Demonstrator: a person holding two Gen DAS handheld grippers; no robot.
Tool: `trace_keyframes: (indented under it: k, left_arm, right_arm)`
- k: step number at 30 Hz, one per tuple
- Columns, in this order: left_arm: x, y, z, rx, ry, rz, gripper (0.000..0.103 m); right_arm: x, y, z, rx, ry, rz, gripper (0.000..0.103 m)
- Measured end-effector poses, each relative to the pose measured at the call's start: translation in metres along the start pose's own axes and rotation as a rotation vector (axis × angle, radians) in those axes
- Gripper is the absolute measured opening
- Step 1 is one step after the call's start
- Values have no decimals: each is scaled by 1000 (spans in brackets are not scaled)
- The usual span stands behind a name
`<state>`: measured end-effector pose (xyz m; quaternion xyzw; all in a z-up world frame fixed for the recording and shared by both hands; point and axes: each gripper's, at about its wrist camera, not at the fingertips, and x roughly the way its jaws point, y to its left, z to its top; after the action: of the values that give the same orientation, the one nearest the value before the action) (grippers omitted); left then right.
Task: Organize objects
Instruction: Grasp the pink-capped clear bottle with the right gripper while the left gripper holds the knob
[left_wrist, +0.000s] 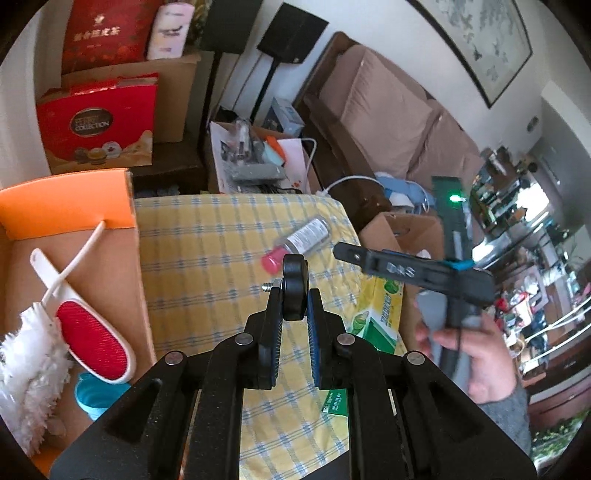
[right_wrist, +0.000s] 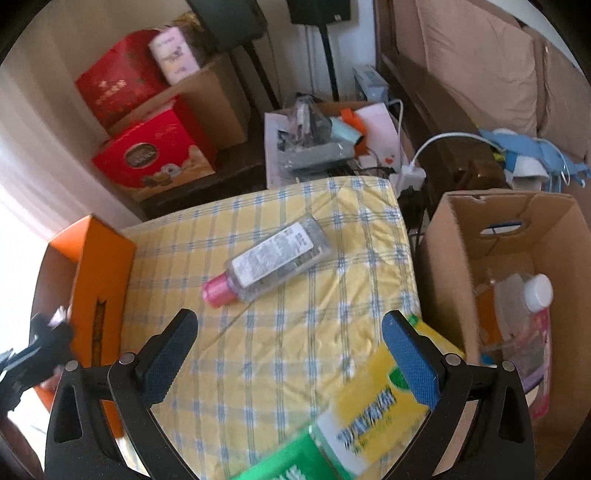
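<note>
My left gripper (left_wrist: 295, 301) is shut on a small black knob (left_wrist: 294, 271) with a short bolt sticking out to its left, held above the yellow checked cloth (left_wrist: 207, 258). A clear bottle with a pink cap (right_wrist: 273, 258) lies on its side on that cloth, ahead of both grippers. My right gripper (right_wrist: 290, 328) stands open above the cloth with nothing between its blue pads. A green and yellow pack (right_wrist: 373, 406) lies under its right finger at the cloth's near right edge.
An orange box (left_wrist: 66, 206) at the left holds a red lint brush (left_wrist: 92, 343), a white duster (left_wrist: 29, 373) and a blue cup (left_wrist: 92, 400). A brown carton (right_wrist: 517, 236) at the right holds a pink pouch (right_wrist: 532, 332). Red gift boxes, speaker stands and a sofa lie beyond.
</note>
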<state>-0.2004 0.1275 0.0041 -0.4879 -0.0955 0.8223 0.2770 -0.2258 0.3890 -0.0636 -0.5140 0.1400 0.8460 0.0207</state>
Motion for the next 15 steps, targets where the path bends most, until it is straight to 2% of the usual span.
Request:
trace_keyframes:
  k: [5,11,15]
  left_arm:
    - [-6,12,1,-12,-12,-2,12]
    - [-11,28,-1,-35,-17,-10,12]
    - [-16,39,-2,-47,-25,-16,12]
  right_arm:
    - [24,0,11,87,37,46,101]
    - [49,7,17,148,82,52,101]
    - [64,19,27,136,95,11,101]
